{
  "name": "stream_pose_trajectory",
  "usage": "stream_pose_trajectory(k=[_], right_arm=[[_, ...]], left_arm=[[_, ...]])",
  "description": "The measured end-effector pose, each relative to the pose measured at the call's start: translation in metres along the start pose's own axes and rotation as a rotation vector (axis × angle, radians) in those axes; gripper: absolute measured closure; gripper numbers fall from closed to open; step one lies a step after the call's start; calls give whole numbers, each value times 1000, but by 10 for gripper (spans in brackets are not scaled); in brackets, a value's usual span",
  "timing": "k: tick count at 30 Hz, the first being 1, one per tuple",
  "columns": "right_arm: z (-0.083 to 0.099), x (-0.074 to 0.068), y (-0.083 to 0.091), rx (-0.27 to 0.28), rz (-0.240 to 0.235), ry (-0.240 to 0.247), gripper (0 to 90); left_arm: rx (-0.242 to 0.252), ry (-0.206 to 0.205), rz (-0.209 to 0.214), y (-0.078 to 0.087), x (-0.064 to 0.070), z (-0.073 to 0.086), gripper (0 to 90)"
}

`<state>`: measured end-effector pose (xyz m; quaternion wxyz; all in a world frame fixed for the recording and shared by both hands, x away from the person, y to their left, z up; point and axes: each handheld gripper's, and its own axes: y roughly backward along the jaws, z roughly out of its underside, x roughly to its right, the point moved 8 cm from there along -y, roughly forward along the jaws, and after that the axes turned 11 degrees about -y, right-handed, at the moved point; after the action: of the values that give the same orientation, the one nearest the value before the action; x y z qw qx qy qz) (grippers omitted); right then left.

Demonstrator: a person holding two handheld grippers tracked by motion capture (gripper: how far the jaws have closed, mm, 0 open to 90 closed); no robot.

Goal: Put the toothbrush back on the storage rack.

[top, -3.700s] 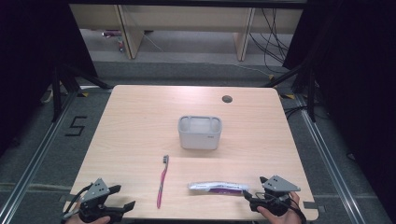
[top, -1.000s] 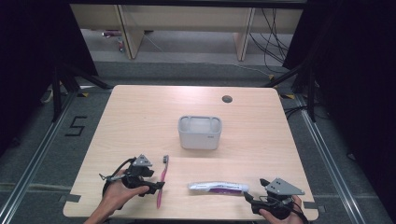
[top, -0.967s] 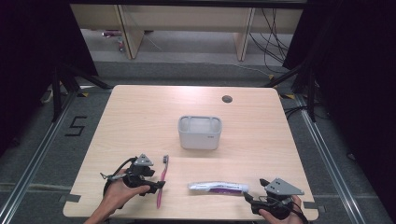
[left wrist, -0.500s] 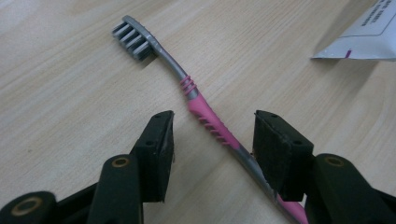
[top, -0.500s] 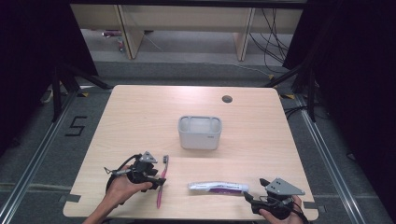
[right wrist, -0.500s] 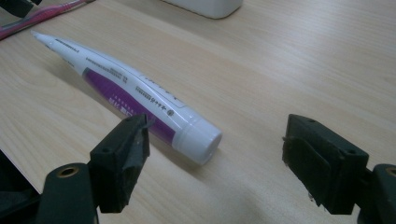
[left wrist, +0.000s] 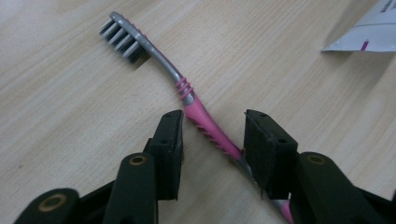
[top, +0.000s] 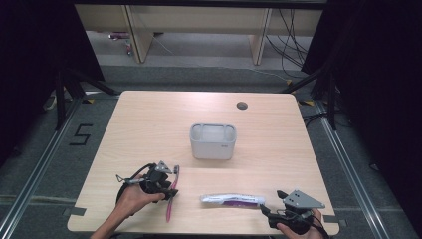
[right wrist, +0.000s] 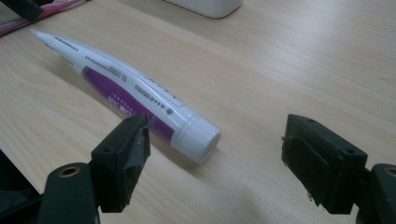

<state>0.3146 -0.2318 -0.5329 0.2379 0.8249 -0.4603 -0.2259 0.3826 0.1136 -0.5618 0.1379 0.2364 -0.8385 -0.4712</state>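
Observation:
A pink and grey toothbrush [top: 170, 203] lies on the wooden table [top: 149, 124] near the front left. My left gripper [top: 169, 188] is open at its handle. In the left gripper view the pink handle [left wrist: 201, 113] runs between the jaws of the left gripper [left wrist: 212, 126], and the bristled head [left wrist: 122, 37] points away. A white and purple toothpaste tube [top: 231, 200] lies at the front middle. My right gripper [top: 271, 203] stands open just right of the tube's cap end. In the right gripper view the cap [right wrist: 198, 140] lies ahead of the right gripper [right wrist: 218, 133], nothing between the jaws.
A grey open-topped container [top: 213, 141] stands at the middle of the table, its base [right wrist: 210, 5] visible beyond the tube. A round cable hole [top: 242, 105] sits near the far edge. The tube's flat end [left wrist: 369, 35] lies right of the toothbrush.
My left gripper came from the front left corner to the toothbrush and now has its open jaws either side of the handle. The right gripper has stayed put.

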Motion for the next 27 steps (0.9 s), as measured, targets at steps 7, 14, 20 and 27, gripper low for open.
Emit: stream_pose_trajectory(k=[7, 14, 20, 27], right_arm=[[0, -1, 0, 4, -8, 7, 245], [0, 0, 1, 5, -11, 10, 248], [-1, 0, 1, 11, -9, 11, 248], [0, -1, 2, 6, -8, -13, 247]], left_arm=[[-53, -63, -17, -1, 0, -4, 667], [-124, -115, -14, -2, -2, -6, 719], [-179, -131, -5, -3, -4, -10, 768], [-235, -145, 18, -4, -6, -13, 800]])
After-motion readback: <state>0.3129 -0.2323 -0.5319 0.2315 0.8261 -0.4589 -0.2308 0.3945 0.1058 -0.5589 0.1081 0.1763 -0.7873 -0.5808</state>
